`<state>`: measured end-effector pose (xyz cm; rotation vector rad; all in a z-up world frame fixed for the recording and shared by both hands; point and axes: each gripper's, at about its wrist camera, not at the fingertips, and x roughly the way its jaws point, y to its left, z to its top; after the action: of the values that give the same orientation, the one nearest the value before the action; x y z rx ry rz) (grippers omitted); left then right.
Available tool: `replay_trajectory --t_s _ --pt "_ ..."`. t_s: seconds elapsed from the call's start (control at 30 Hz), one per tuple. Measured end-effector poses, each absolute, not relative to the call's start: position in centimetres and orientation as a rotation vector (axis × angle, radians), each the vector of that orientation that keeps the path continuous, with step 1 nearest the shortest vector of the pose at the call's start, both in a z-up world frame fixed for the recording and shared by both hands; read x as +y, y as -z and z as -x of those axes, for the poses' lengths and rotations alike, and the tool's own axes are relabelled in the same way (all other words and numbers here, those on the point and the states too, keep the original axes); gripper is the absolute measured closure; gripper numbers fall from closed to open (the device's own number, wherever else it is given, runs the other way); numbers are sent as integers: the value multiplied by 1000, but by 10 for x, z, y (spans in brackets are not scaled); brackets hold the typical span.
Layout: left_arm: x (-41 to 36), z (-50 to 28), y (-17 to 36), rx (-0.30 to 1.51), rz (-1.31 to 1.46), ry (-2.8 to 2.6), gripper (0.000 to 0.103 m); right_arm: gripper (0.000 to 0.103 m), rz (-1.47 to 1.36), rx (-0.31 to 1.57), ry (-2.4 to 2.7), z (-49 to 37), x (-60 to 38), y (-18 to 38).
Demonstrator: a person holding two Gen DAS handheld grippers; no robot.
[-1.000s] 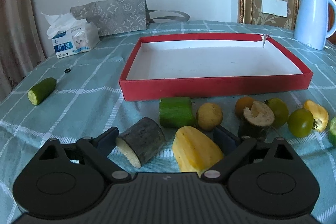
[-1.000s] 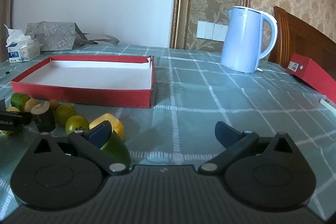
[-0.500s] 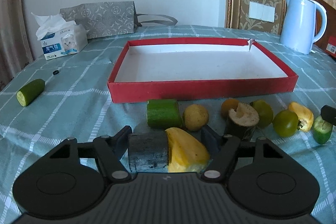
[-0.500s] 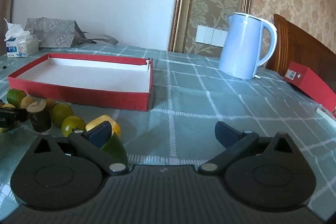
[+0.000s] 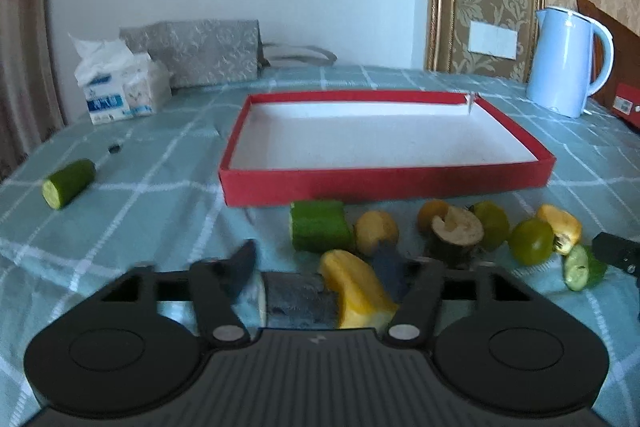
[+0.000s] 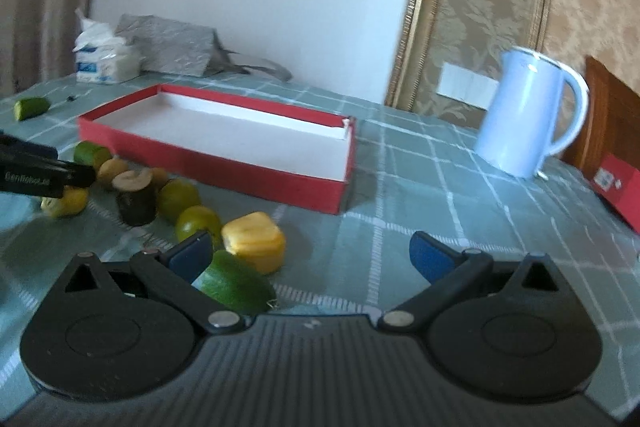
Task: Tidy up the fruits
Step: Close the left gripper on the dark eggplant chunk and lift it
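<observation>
My left gripper (image 5: 314, 263) is low over the tablecloth and its jaws are opening. A dark eggplant piece (image 5: 300, 301) and a yellow fruit piece (image 5: 356, 283) lie side by side between the fingers, and the left finger stands slightly off the eggplant. Beyond them lie a cucumber chunk (image 5: 320, 231), a small yellow fruit (image 5: 376, 231), an eggplant stump (image 5: 456, 235) and green tomatoes (image 5: 530, 241). The red box (image 5: 384, 183) behind them has nothing in it. My right gripper (image 6: 310, 253) is open. A green wedge (image 6: 236, 285) rests by its left finger, beside a yellow piece (image 6: 254, 241).
A lone cucumber piece (image 5: 68, 183) lies far left. A tissue pack (image 5: 120, 87) and a grey bag (image 5: 208, 51) stand at the back. A pale blue kettle (image 6: 528, 115) stands right of the box, with a red carton (image 6: 616, 187) and a wooden chair beyond it.
The left jaws closed in and pushed the eggplant and yellow pieces together, then widened again. The right view rolled and swung left, and its jaws stayed open.
</observation>
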<state>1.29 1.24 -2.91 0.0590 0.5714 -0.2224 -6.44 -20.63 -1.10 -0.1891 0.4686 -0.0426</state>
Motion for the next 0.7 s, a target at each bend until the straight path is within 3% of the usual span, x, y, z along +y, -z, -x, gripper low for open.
replay_trajectory --t_s 0.27,0.33,0.53,0.6,0.7 --pt "4 -16 37 593 -78 236 20 0 201 426 95 64 -206 12" --pt "6 -20 38 605 -64 232 31 0 190 432 94 62 -209 13" --pt "8 -19 38 592 -56 235 39 0 136 429 93 61 -220 13" --pt "15 -16 35 553 -33 233 55 4 125 424 86 62 -223 12" --pt "26 -21 36 572 18 261 55 12 142 429 80 61 -224 13"
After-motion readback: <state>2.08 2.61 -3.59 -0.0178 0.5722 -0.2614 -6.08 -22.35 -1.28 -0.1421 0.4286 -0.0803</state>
